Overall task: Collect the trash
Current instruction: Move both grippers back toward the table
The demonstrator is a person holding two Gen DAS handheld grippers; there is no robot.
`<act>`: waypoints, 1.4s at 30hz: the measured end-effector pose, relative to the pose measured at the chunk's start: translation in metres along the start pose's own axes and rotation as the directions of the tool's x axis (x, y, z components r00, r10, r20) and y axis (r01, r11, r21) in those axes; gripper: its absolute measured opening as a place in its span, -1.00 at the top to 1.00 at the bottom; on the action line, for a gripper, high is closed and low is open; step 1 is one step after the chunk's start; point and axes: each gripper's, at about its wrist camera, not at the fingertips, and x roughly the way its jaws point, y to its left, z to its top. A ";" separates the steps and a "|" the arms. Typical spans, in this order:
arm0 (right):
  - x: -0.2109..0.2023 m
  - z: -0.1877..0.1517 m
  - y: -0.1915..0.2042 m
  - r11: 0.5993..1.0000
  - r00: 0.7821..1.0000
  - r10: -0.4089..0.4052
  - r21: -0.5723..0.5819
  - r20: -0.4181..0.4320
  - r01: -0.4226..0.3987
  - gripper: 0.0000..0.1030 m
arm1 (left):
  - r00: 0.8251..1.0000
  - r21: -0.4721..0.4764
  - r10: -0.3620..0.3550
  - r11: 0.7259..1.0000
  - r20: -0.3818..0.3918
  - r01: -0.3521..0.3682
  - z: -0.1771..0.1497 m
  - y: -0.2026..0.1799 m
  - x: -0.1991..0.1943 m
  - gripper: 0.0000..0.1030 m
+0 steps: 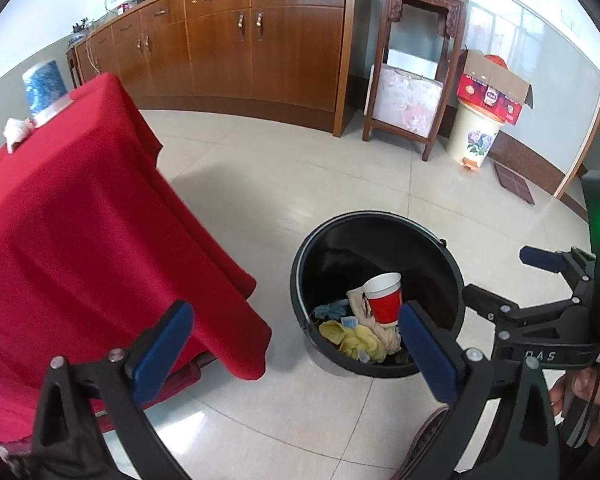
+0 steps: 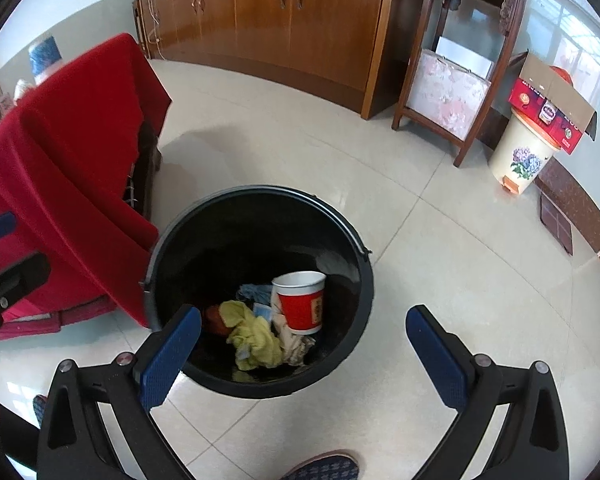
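A black bucket (image 1: pixel 376 216) (image 2: pixel 260 191) stands on the tiled floor beside the table with the red cloth (image 1: pixel 80 208) (image 2: pixel 72 128). Inside lie a red paper cup (image 1: pixel 384 300) (image 2: pixel 302 304), a yellow rag (image 1: pixel 356 336) (image 2: pixel 254 338) and other scraps. My left gripper (image 1: pixel 296 350) hangs open above the floor next to the bucket, with nothing between its fingers. My right gripper (image 2: pixel 304 354) (image 1: pixel 508 280) is open over the bucket's near rim, also holding nothing. A crumpled white tissue (image 1: pixel 16 130) lies on the table top.
A blue and white cylinder (image 1: pixel 44 86) stands on the table. A long wooden sideboard (image 1: pixel 240 40) lines the back wall. To its right stand a carved stand (image 1: pixel 416 60) and a cream pedal bin (image 1: pixel 476 136) topped by a cardboard box (image 1: pixel 496 88). A shoe (image 2: pixel 324 468) shows at the bottom.
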 end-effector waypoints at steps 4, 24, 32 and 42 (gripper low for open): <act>-0.012 0.000 0.010 1.000 1.000 0.006 0.006 0.030 -0.007 -1.00 | 0.999 -0.009 0.027 1.000 0.027 -0.027 -0.002 0.005 -0.018 -0.99; -0.080 0.025 0.116 0.984 0.963 0.161 -0.109 0.217 -0.140 -1.00 | 0.951 -0.181 0.225 0.965 0.212 -0.188 -0.014 0.102 -0.117 -0.99; -0.112 0.070 0.188 0.942 0.913 0.314 -0.207 0.260 -0.265 -1.00 | 0.914 -0.311 0.341 0.913 0.219 -0.265 -0.022 0.165 -0.155 -1.00; -0.122 0.118 0.269 0.896 0.894 0.378 -0.337 0.241 -0.288 -1.00 | 0.883 -0.402 0.424 0.858 0.201 -0.321 -0.025 0.239 -0.174 -0.99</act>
